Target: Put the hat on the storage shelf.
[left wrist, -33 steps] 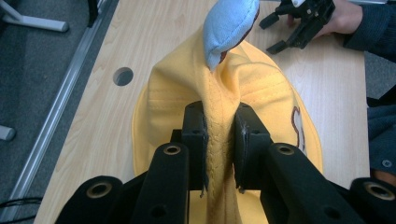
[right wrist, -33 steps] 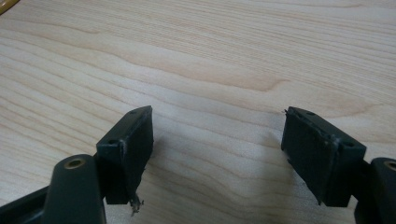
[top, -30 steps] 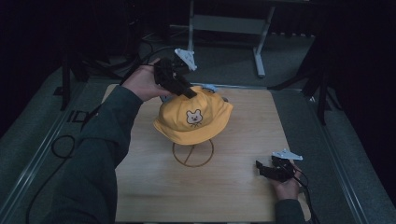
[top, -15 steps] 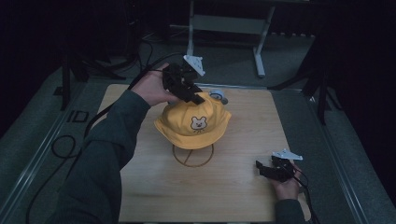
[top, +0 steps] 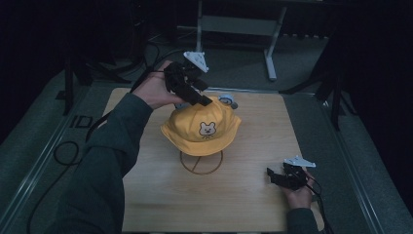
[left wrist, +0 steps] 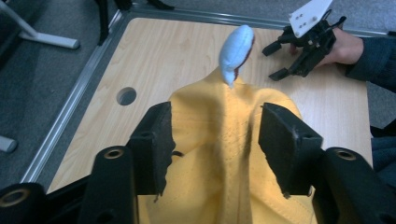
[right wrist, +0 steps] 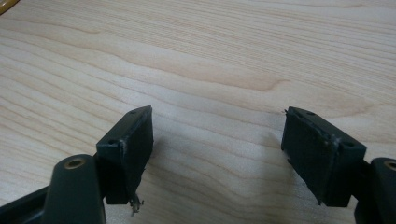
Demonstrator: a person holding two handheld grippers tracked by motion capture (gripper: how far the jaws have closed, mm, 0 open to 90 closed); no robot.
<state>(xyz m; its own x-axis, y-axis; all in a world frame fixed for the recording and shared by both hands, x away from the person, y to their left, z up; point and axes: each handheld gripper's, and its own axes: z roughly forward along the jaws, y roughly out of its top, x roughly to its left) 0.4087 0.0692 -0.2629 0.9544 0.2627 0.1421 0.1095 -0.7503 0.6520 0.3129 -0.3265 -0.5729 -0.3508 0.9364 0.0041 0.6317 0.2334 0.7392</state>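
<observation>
Wooden table (top: 146, 195), pale, edged by a metal frame (top: 44, 161); a round hole (left wrist: 126, 95) is cut in it. Grey carpet floor (top: 243, 68) is seen beyond. A metal stand (top: 270, 48) is placed far right. Surroundings are kept dark.

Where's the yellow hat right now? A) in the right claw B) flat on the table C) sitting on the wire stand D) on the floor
C: the yellow hat sits atop the wire stand on the table, with the left claw open astride its crown and the right claw resting apart, open.
</observation>
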